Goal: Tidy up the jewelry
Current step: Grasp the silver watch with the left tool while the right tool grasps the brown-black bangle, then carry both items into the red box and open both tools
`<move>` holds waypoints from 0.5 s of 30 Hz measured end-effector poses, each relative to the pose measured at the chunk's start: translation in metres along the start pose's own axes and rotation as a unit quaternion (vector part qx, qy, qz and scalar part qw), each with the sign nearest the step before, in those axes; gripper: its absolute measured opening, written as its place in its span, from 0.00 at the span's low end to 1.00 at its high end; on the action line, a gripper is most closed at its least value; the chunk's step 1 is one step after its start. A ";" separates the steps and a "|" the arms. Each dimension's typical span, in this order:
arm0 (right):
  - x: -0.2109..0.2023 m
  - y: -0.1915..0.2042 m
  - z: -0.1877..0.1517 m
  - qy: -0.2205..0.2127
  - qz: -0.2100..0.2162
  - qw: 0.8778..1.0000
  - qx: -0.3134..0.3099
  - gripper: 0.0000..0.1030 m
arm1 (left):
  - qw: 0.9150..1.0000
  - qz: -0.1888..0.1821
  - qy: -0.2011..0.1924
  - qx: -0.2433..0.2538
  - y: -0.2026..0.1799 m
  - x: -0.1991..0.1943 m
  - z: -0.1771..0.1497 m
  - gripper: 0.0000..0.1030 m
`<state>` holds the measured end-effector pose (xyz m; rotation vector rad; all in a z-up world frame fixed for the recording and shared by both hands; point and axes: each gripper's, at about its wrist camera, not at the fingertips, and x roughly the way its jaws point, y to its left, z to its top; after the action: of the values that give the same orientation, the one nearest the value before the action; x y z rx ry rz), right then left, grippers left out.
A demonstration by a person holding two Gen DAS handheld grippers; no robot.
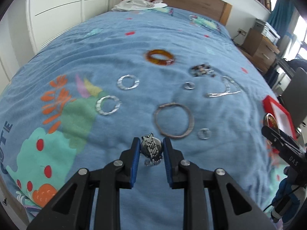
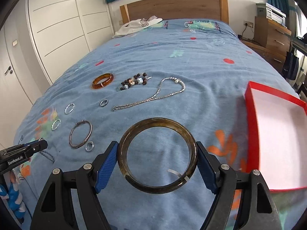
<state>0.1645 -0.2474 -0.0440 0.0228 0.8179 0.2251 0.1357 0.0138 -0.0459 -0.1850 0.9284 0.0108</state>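
My left gripper [image 1: 151, 149] is clamped on a silver watch [image 1: 151, 148]: the blue pads press its round case from both sides, and the metal link band drapes over the case and hangs loose below it, clear of the blue bedspread [image 1: 115, 61]. My right gripper [image 2: 156, 160] holds a dark brown bangle [image 2: 157, 159] flat between its pads, which press on the ring's outer rim at left and right; a pale strip sits on its near right edge.

Just past the watch, in the left wrist view, a thin metal bangle [image 1: 173, 120] lies flat on the cover with a small silver ring [image 1: 204, 133] beside it on the right. To the left lie two flat silver hoops [image 1: 108, 105], one [image 1: 128, 82] a little farther than the other. Beyond the thin bangle sits another small ring [image 1: 189, 85], and to its right a silver chain necklace [image 1: 224, 90] lies in a loop. Farther still a beaded bracelet [image 1: 201, 70] is bunched up, and an amber bangle [image 1: 160, 57] rests to its left.

In the right wrist view, a red box [image 2: 251, 103] with a white inside stands open on the bed just to the right of my right gripper, tilted a little, with nothing visible in it.

At the head of the bed a white garment [image 2: 138, 26] lies crumpled against the wooden headboard [image 2: 172, 9]. White wardrobe doors [image 2: 57, 19] stand along the left, and a wooden drawer unit [image 2: 272, 34] stands to the right of the bed.
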 end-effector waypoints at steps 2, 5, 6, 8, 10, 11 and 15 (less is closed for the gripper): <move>-0.019 -0.016 0.000 -0.009 -0.008 1.000 0.009 0.75 | 1.000 -0.024 -0.003 0.013 -0.023 -0.008 0.005 0.22; -0.046 -0.048 0.000 -0.020 -0.029 0.999 0.018 0.75 | 0.998 -0.060 -0.003 0.035 -0.063 -0.014 0.014 0.22; -0.053 -0.057 -0.001 -0.022 -0.035 0.999 0.019 0.75 | 0.996 -0.073 -0.003 0.045 -0.080 -0.016 0.018 0.22; -0.067 -0.083 -0.002 -0.023 -0.051 0.998 0.025 0.75 | 0.993 -0.098 -0.004 0.064 -0.112 -0.018 0.025 0.22; -0.076 -0.107 -0.003 -0.022 -0.065 0.997 0.025 0.75 | 0.988 -0.126 -0.004 0.084 -0.149 -0.019 0.032 0.22; -0.080 -0.119 -0.004 -0.020 -0.071 0.997 0.024 0.75 | 0.986 -0.138 -0.005 0.094 -0.166 -0.019 0.034 0.22; -0.082 -0.164 -0.004 -0.011 -0.079 0.996 0.025 0.75 | 0.974 -0.178 0.003 0.137 -0.245 -0.008 0.040 0.22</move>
<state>0.1385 -0.4247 -0.0049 0.0069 0.7982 0.0547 0.1843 -0.2199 0.0211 -0.0928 0.8822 -0.4486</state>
